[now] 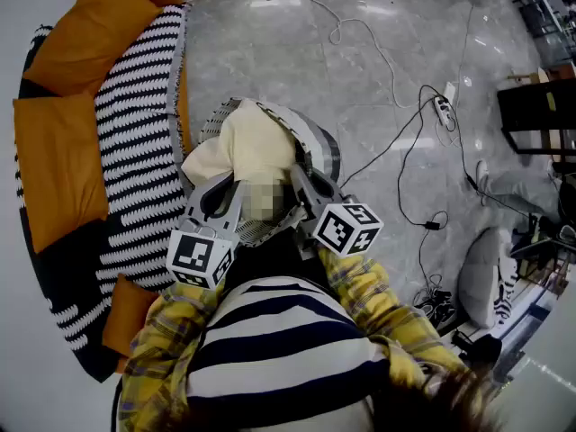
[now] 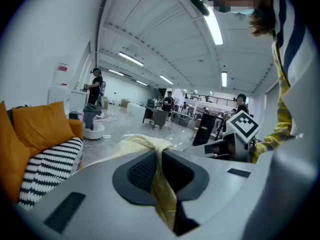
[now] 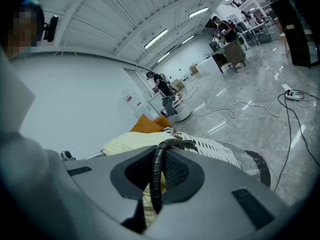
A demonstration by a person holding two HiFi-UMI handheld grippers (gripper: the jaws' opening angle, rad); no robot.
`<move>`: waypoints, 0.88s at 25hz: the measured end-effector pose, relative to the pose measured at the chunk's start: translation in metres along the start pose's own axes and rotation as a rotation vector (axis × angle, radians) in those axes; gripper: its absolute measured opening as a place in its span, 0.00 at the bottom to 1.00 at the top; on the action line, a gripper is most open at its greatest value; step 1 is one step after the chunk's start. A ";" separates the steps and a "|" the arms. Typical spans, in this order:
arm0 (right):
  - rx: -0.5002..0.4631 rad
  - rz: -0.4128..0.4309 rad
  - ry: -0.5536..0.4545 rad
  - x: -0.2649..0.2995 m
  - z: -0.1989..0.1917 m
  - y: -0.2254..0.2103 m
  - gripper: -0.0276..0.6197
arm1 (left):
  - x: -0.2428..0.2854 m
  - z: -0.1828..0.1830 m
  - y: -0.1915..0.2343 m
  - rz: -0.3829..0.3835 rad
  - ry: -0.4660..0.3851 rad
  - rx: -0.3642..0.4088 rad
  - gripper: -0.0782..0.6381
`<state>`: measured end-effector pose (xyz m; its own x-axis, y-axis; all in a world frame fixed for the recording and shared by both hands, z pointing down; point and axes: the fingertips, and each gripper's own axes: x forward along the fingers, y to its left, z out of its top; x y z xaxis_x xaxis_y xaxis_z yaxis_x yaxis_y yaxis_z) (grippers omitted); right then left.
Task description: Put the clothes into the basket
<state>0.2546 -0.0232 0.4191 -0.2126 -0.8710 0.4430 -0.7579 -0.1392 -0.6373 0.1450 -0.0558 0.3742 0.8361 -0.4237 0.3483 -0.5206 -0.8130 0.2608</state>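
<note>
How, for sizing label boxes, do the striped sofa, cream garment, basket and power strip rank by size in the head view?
1. striped sofa
2. cream garment and basket: alike; the garment hides much of it
3. power strip

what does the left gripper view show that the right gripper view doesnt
Only the left gripper view: the left gripper shut on the pale yellow cloth, and a marker cube beside it. Only the right gripper view: the right gripper shut on the basket's dark handle, the woven basket wall, and a power strip on the floor. Both: that cloth, an orange cushion and people far off.
</note>
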 end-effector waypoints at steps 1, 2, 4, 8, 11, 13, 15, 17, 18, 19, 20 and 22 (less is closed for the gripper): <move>0.003 0.001 -0.003 -0.001 0.001 0.000 0.10 | 0.007 -0.004 -0.003 -0.017 0.017 0.002 0.17; 0.006 -0.002 -0.006 -0.002 0.002 -0.002 0.10 | 0.014 -0.009 -0.008 -0.036 0.035 0.007 0.17; 0.011 -0.013 -0.011 -0.008 0.004 -0.006 0.10 | 0.028 -0.019 -0.018 -0.074 0.070 0.019 0.17; 0.012 -0.030 -0.019 -0.019 0.004 -0.011 0.10 | 0.048 -0.037 -0.034 -0.141 0.127 -0.001 0.17; 0.006 -0.035 -0.028 -0.026 0.005 -0.012 0.10 | 0.060 -0.053 -0.047 -0.191 0.193 0.065 0.17; 0.001 -0.030 -0.035 -0.030 0.005 -0.012 0.10 | 0.065 -0.070 -0.055 -0.210 0.260 0.156 0.18; -0.002 -0.019 -0.048 -0.035 0.007 -0.011 0.10 | 0.066 -0.080 -0.063 -0.229 0.287 0.194 0.27; -0.003 -0.004 -0.058 -0.038 0.009 -0.009 0.10 | 0.065 -0.079 -0.067 -0.236 0.264 0.194 0.31; -0.004 0.001 -0.058 -0.038 0.009 -0.009 0.10 | 0.065 -0.077 -0.068 -0.236 0.256 0.195 0.32; -0.005 0.003 -0.052 -0.037 0.007 -0.009 0.10 | 0.066 -0.077 -0.068 -0.235 0.256 0.193 0.32; -0.006 0.002 -0.044 -0.036 0.003 -0.010 0.10 | 0.066 -0.077 -0.067 -0.234 0.260 0.187 0.32; -0.003 0.003 -0.031 -0.036 -0.002 -0.013 0.10 | 0.065 -0.076 -0.063 -0.221 0.259 0.162 0.32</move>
<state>0.2710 0.0105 0.4128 -0.1954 -0.8854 0.4217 -0.7590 -0.1358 -0.6367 0.2191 -0.0020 0.4484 0.8431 -0.1325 0.5211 -0.2806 -0.9351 0.2162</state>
